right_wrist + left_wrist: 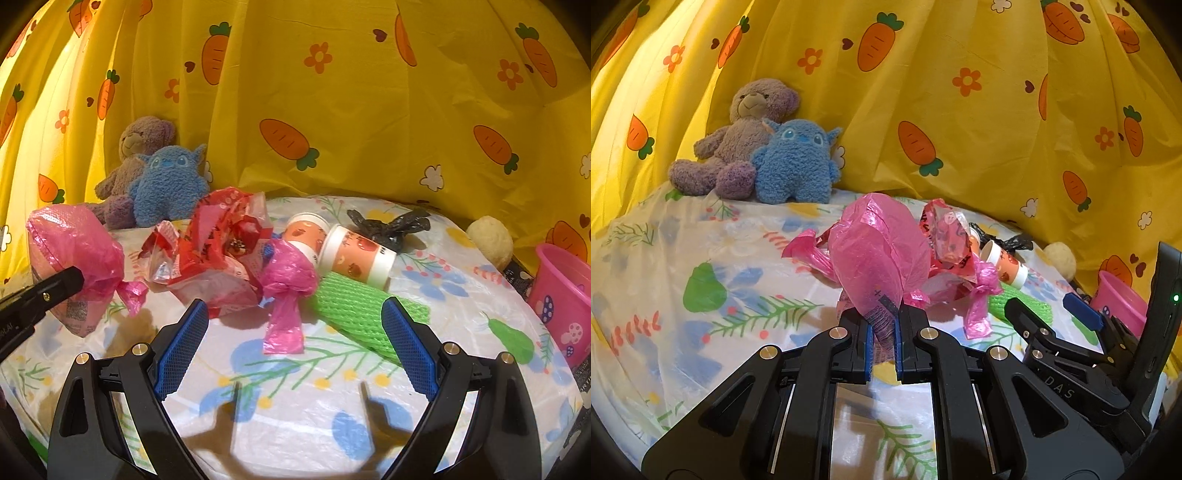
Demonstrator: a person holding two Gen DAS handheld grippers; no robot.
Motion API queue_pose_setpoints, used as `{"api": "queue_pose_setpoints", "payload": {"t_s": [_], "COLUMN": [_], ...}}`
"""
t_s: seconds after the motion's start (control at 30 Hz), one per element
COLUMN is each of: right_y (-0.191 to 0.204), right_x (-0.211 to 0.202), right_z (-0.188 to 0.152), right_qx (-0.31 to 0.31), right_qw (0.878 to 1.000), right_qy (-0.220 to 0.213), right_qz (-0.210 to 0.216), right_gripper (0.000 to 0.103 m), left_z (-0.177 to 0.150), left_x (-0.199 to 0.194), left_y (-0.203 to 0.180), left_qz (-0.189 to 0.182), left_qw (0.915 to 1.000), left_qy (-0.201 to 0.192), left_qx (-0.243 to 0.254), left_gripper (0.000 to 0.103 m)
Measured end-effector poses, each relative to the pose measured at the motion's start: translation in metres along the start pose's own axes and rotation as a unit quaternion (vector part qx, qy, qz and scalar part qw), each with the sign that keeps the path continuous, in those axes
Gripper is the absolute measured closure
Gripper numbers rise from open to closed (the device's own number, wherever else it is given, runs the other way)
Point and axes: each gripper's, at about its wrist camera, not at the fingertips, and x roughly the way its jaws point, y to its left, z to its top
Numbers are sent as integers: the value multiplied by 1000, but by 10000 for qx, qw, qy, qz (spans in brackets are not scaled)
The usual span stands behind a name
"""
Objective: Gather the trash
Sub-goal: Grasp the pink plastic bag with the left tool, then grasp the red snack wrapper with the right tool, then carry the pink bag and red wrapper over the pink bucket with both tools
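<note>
Left gripper (882,332) is clamped on the lower end of a puffed pink bag (877,254), held just above the table (701,332). Right gripper (291,343) stands spread wide and holds nothing, facing a knotted pink bag (290,275), green foam net (354,310), two paper cups (356,258) and red wrappers (218,240). Pink bin (565,295) sits far right. Risk: thin film may slip or tear; the grip appears shallow, though depth is unclear.
</note>
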Motion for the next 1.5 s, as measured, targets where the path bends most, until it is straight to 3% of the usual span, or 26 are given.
{"api": "queue_pose_setpoints", "payload": {"t_s": [0.13,0.23,0.33,0.47,0.57,0.63,0.7,1.13,1.5], "right_y": [16,25,30,31,33,33,31,5,-41], "right_x": [15,33,52,67,65,63,58,-13,-54], "right_z": [13,20,23,20,20,21,22,43,44], "right_qx": [-166,-247,-298,-361,-451,-474,-480,-188,162], "right_qw": [9995,9985,9977,9958,9955,9948,9948,9927,9932], "right_qy": [-59,87,280,552,482,471,406,-427,-729], "right_qz": [269,477,540,638,685,769,802,1111,889], "right_gripper": [17,27,40,65,76,93,99,100,101], "left_z": [1,2,3,3,2,2,3,1,-1], "left_x": [5,10,13,18,20,20,20,12,9], "left_y": [7,14,20,25,26,25,23,2,-27], "left_qz": [61,110,142,160,156,146,130,45,-214], "left_qw": [10000,9998,9997,9994,9994,9994,9995,9999,9996], "left_qy": [32,66,90,140,179,179,170,106,92], "left_qx": [-71,-146,-204,-259,-268,-254,-242,-56,180], "left_gripper": [95,95,95,95,95,95,95,95,95]}}
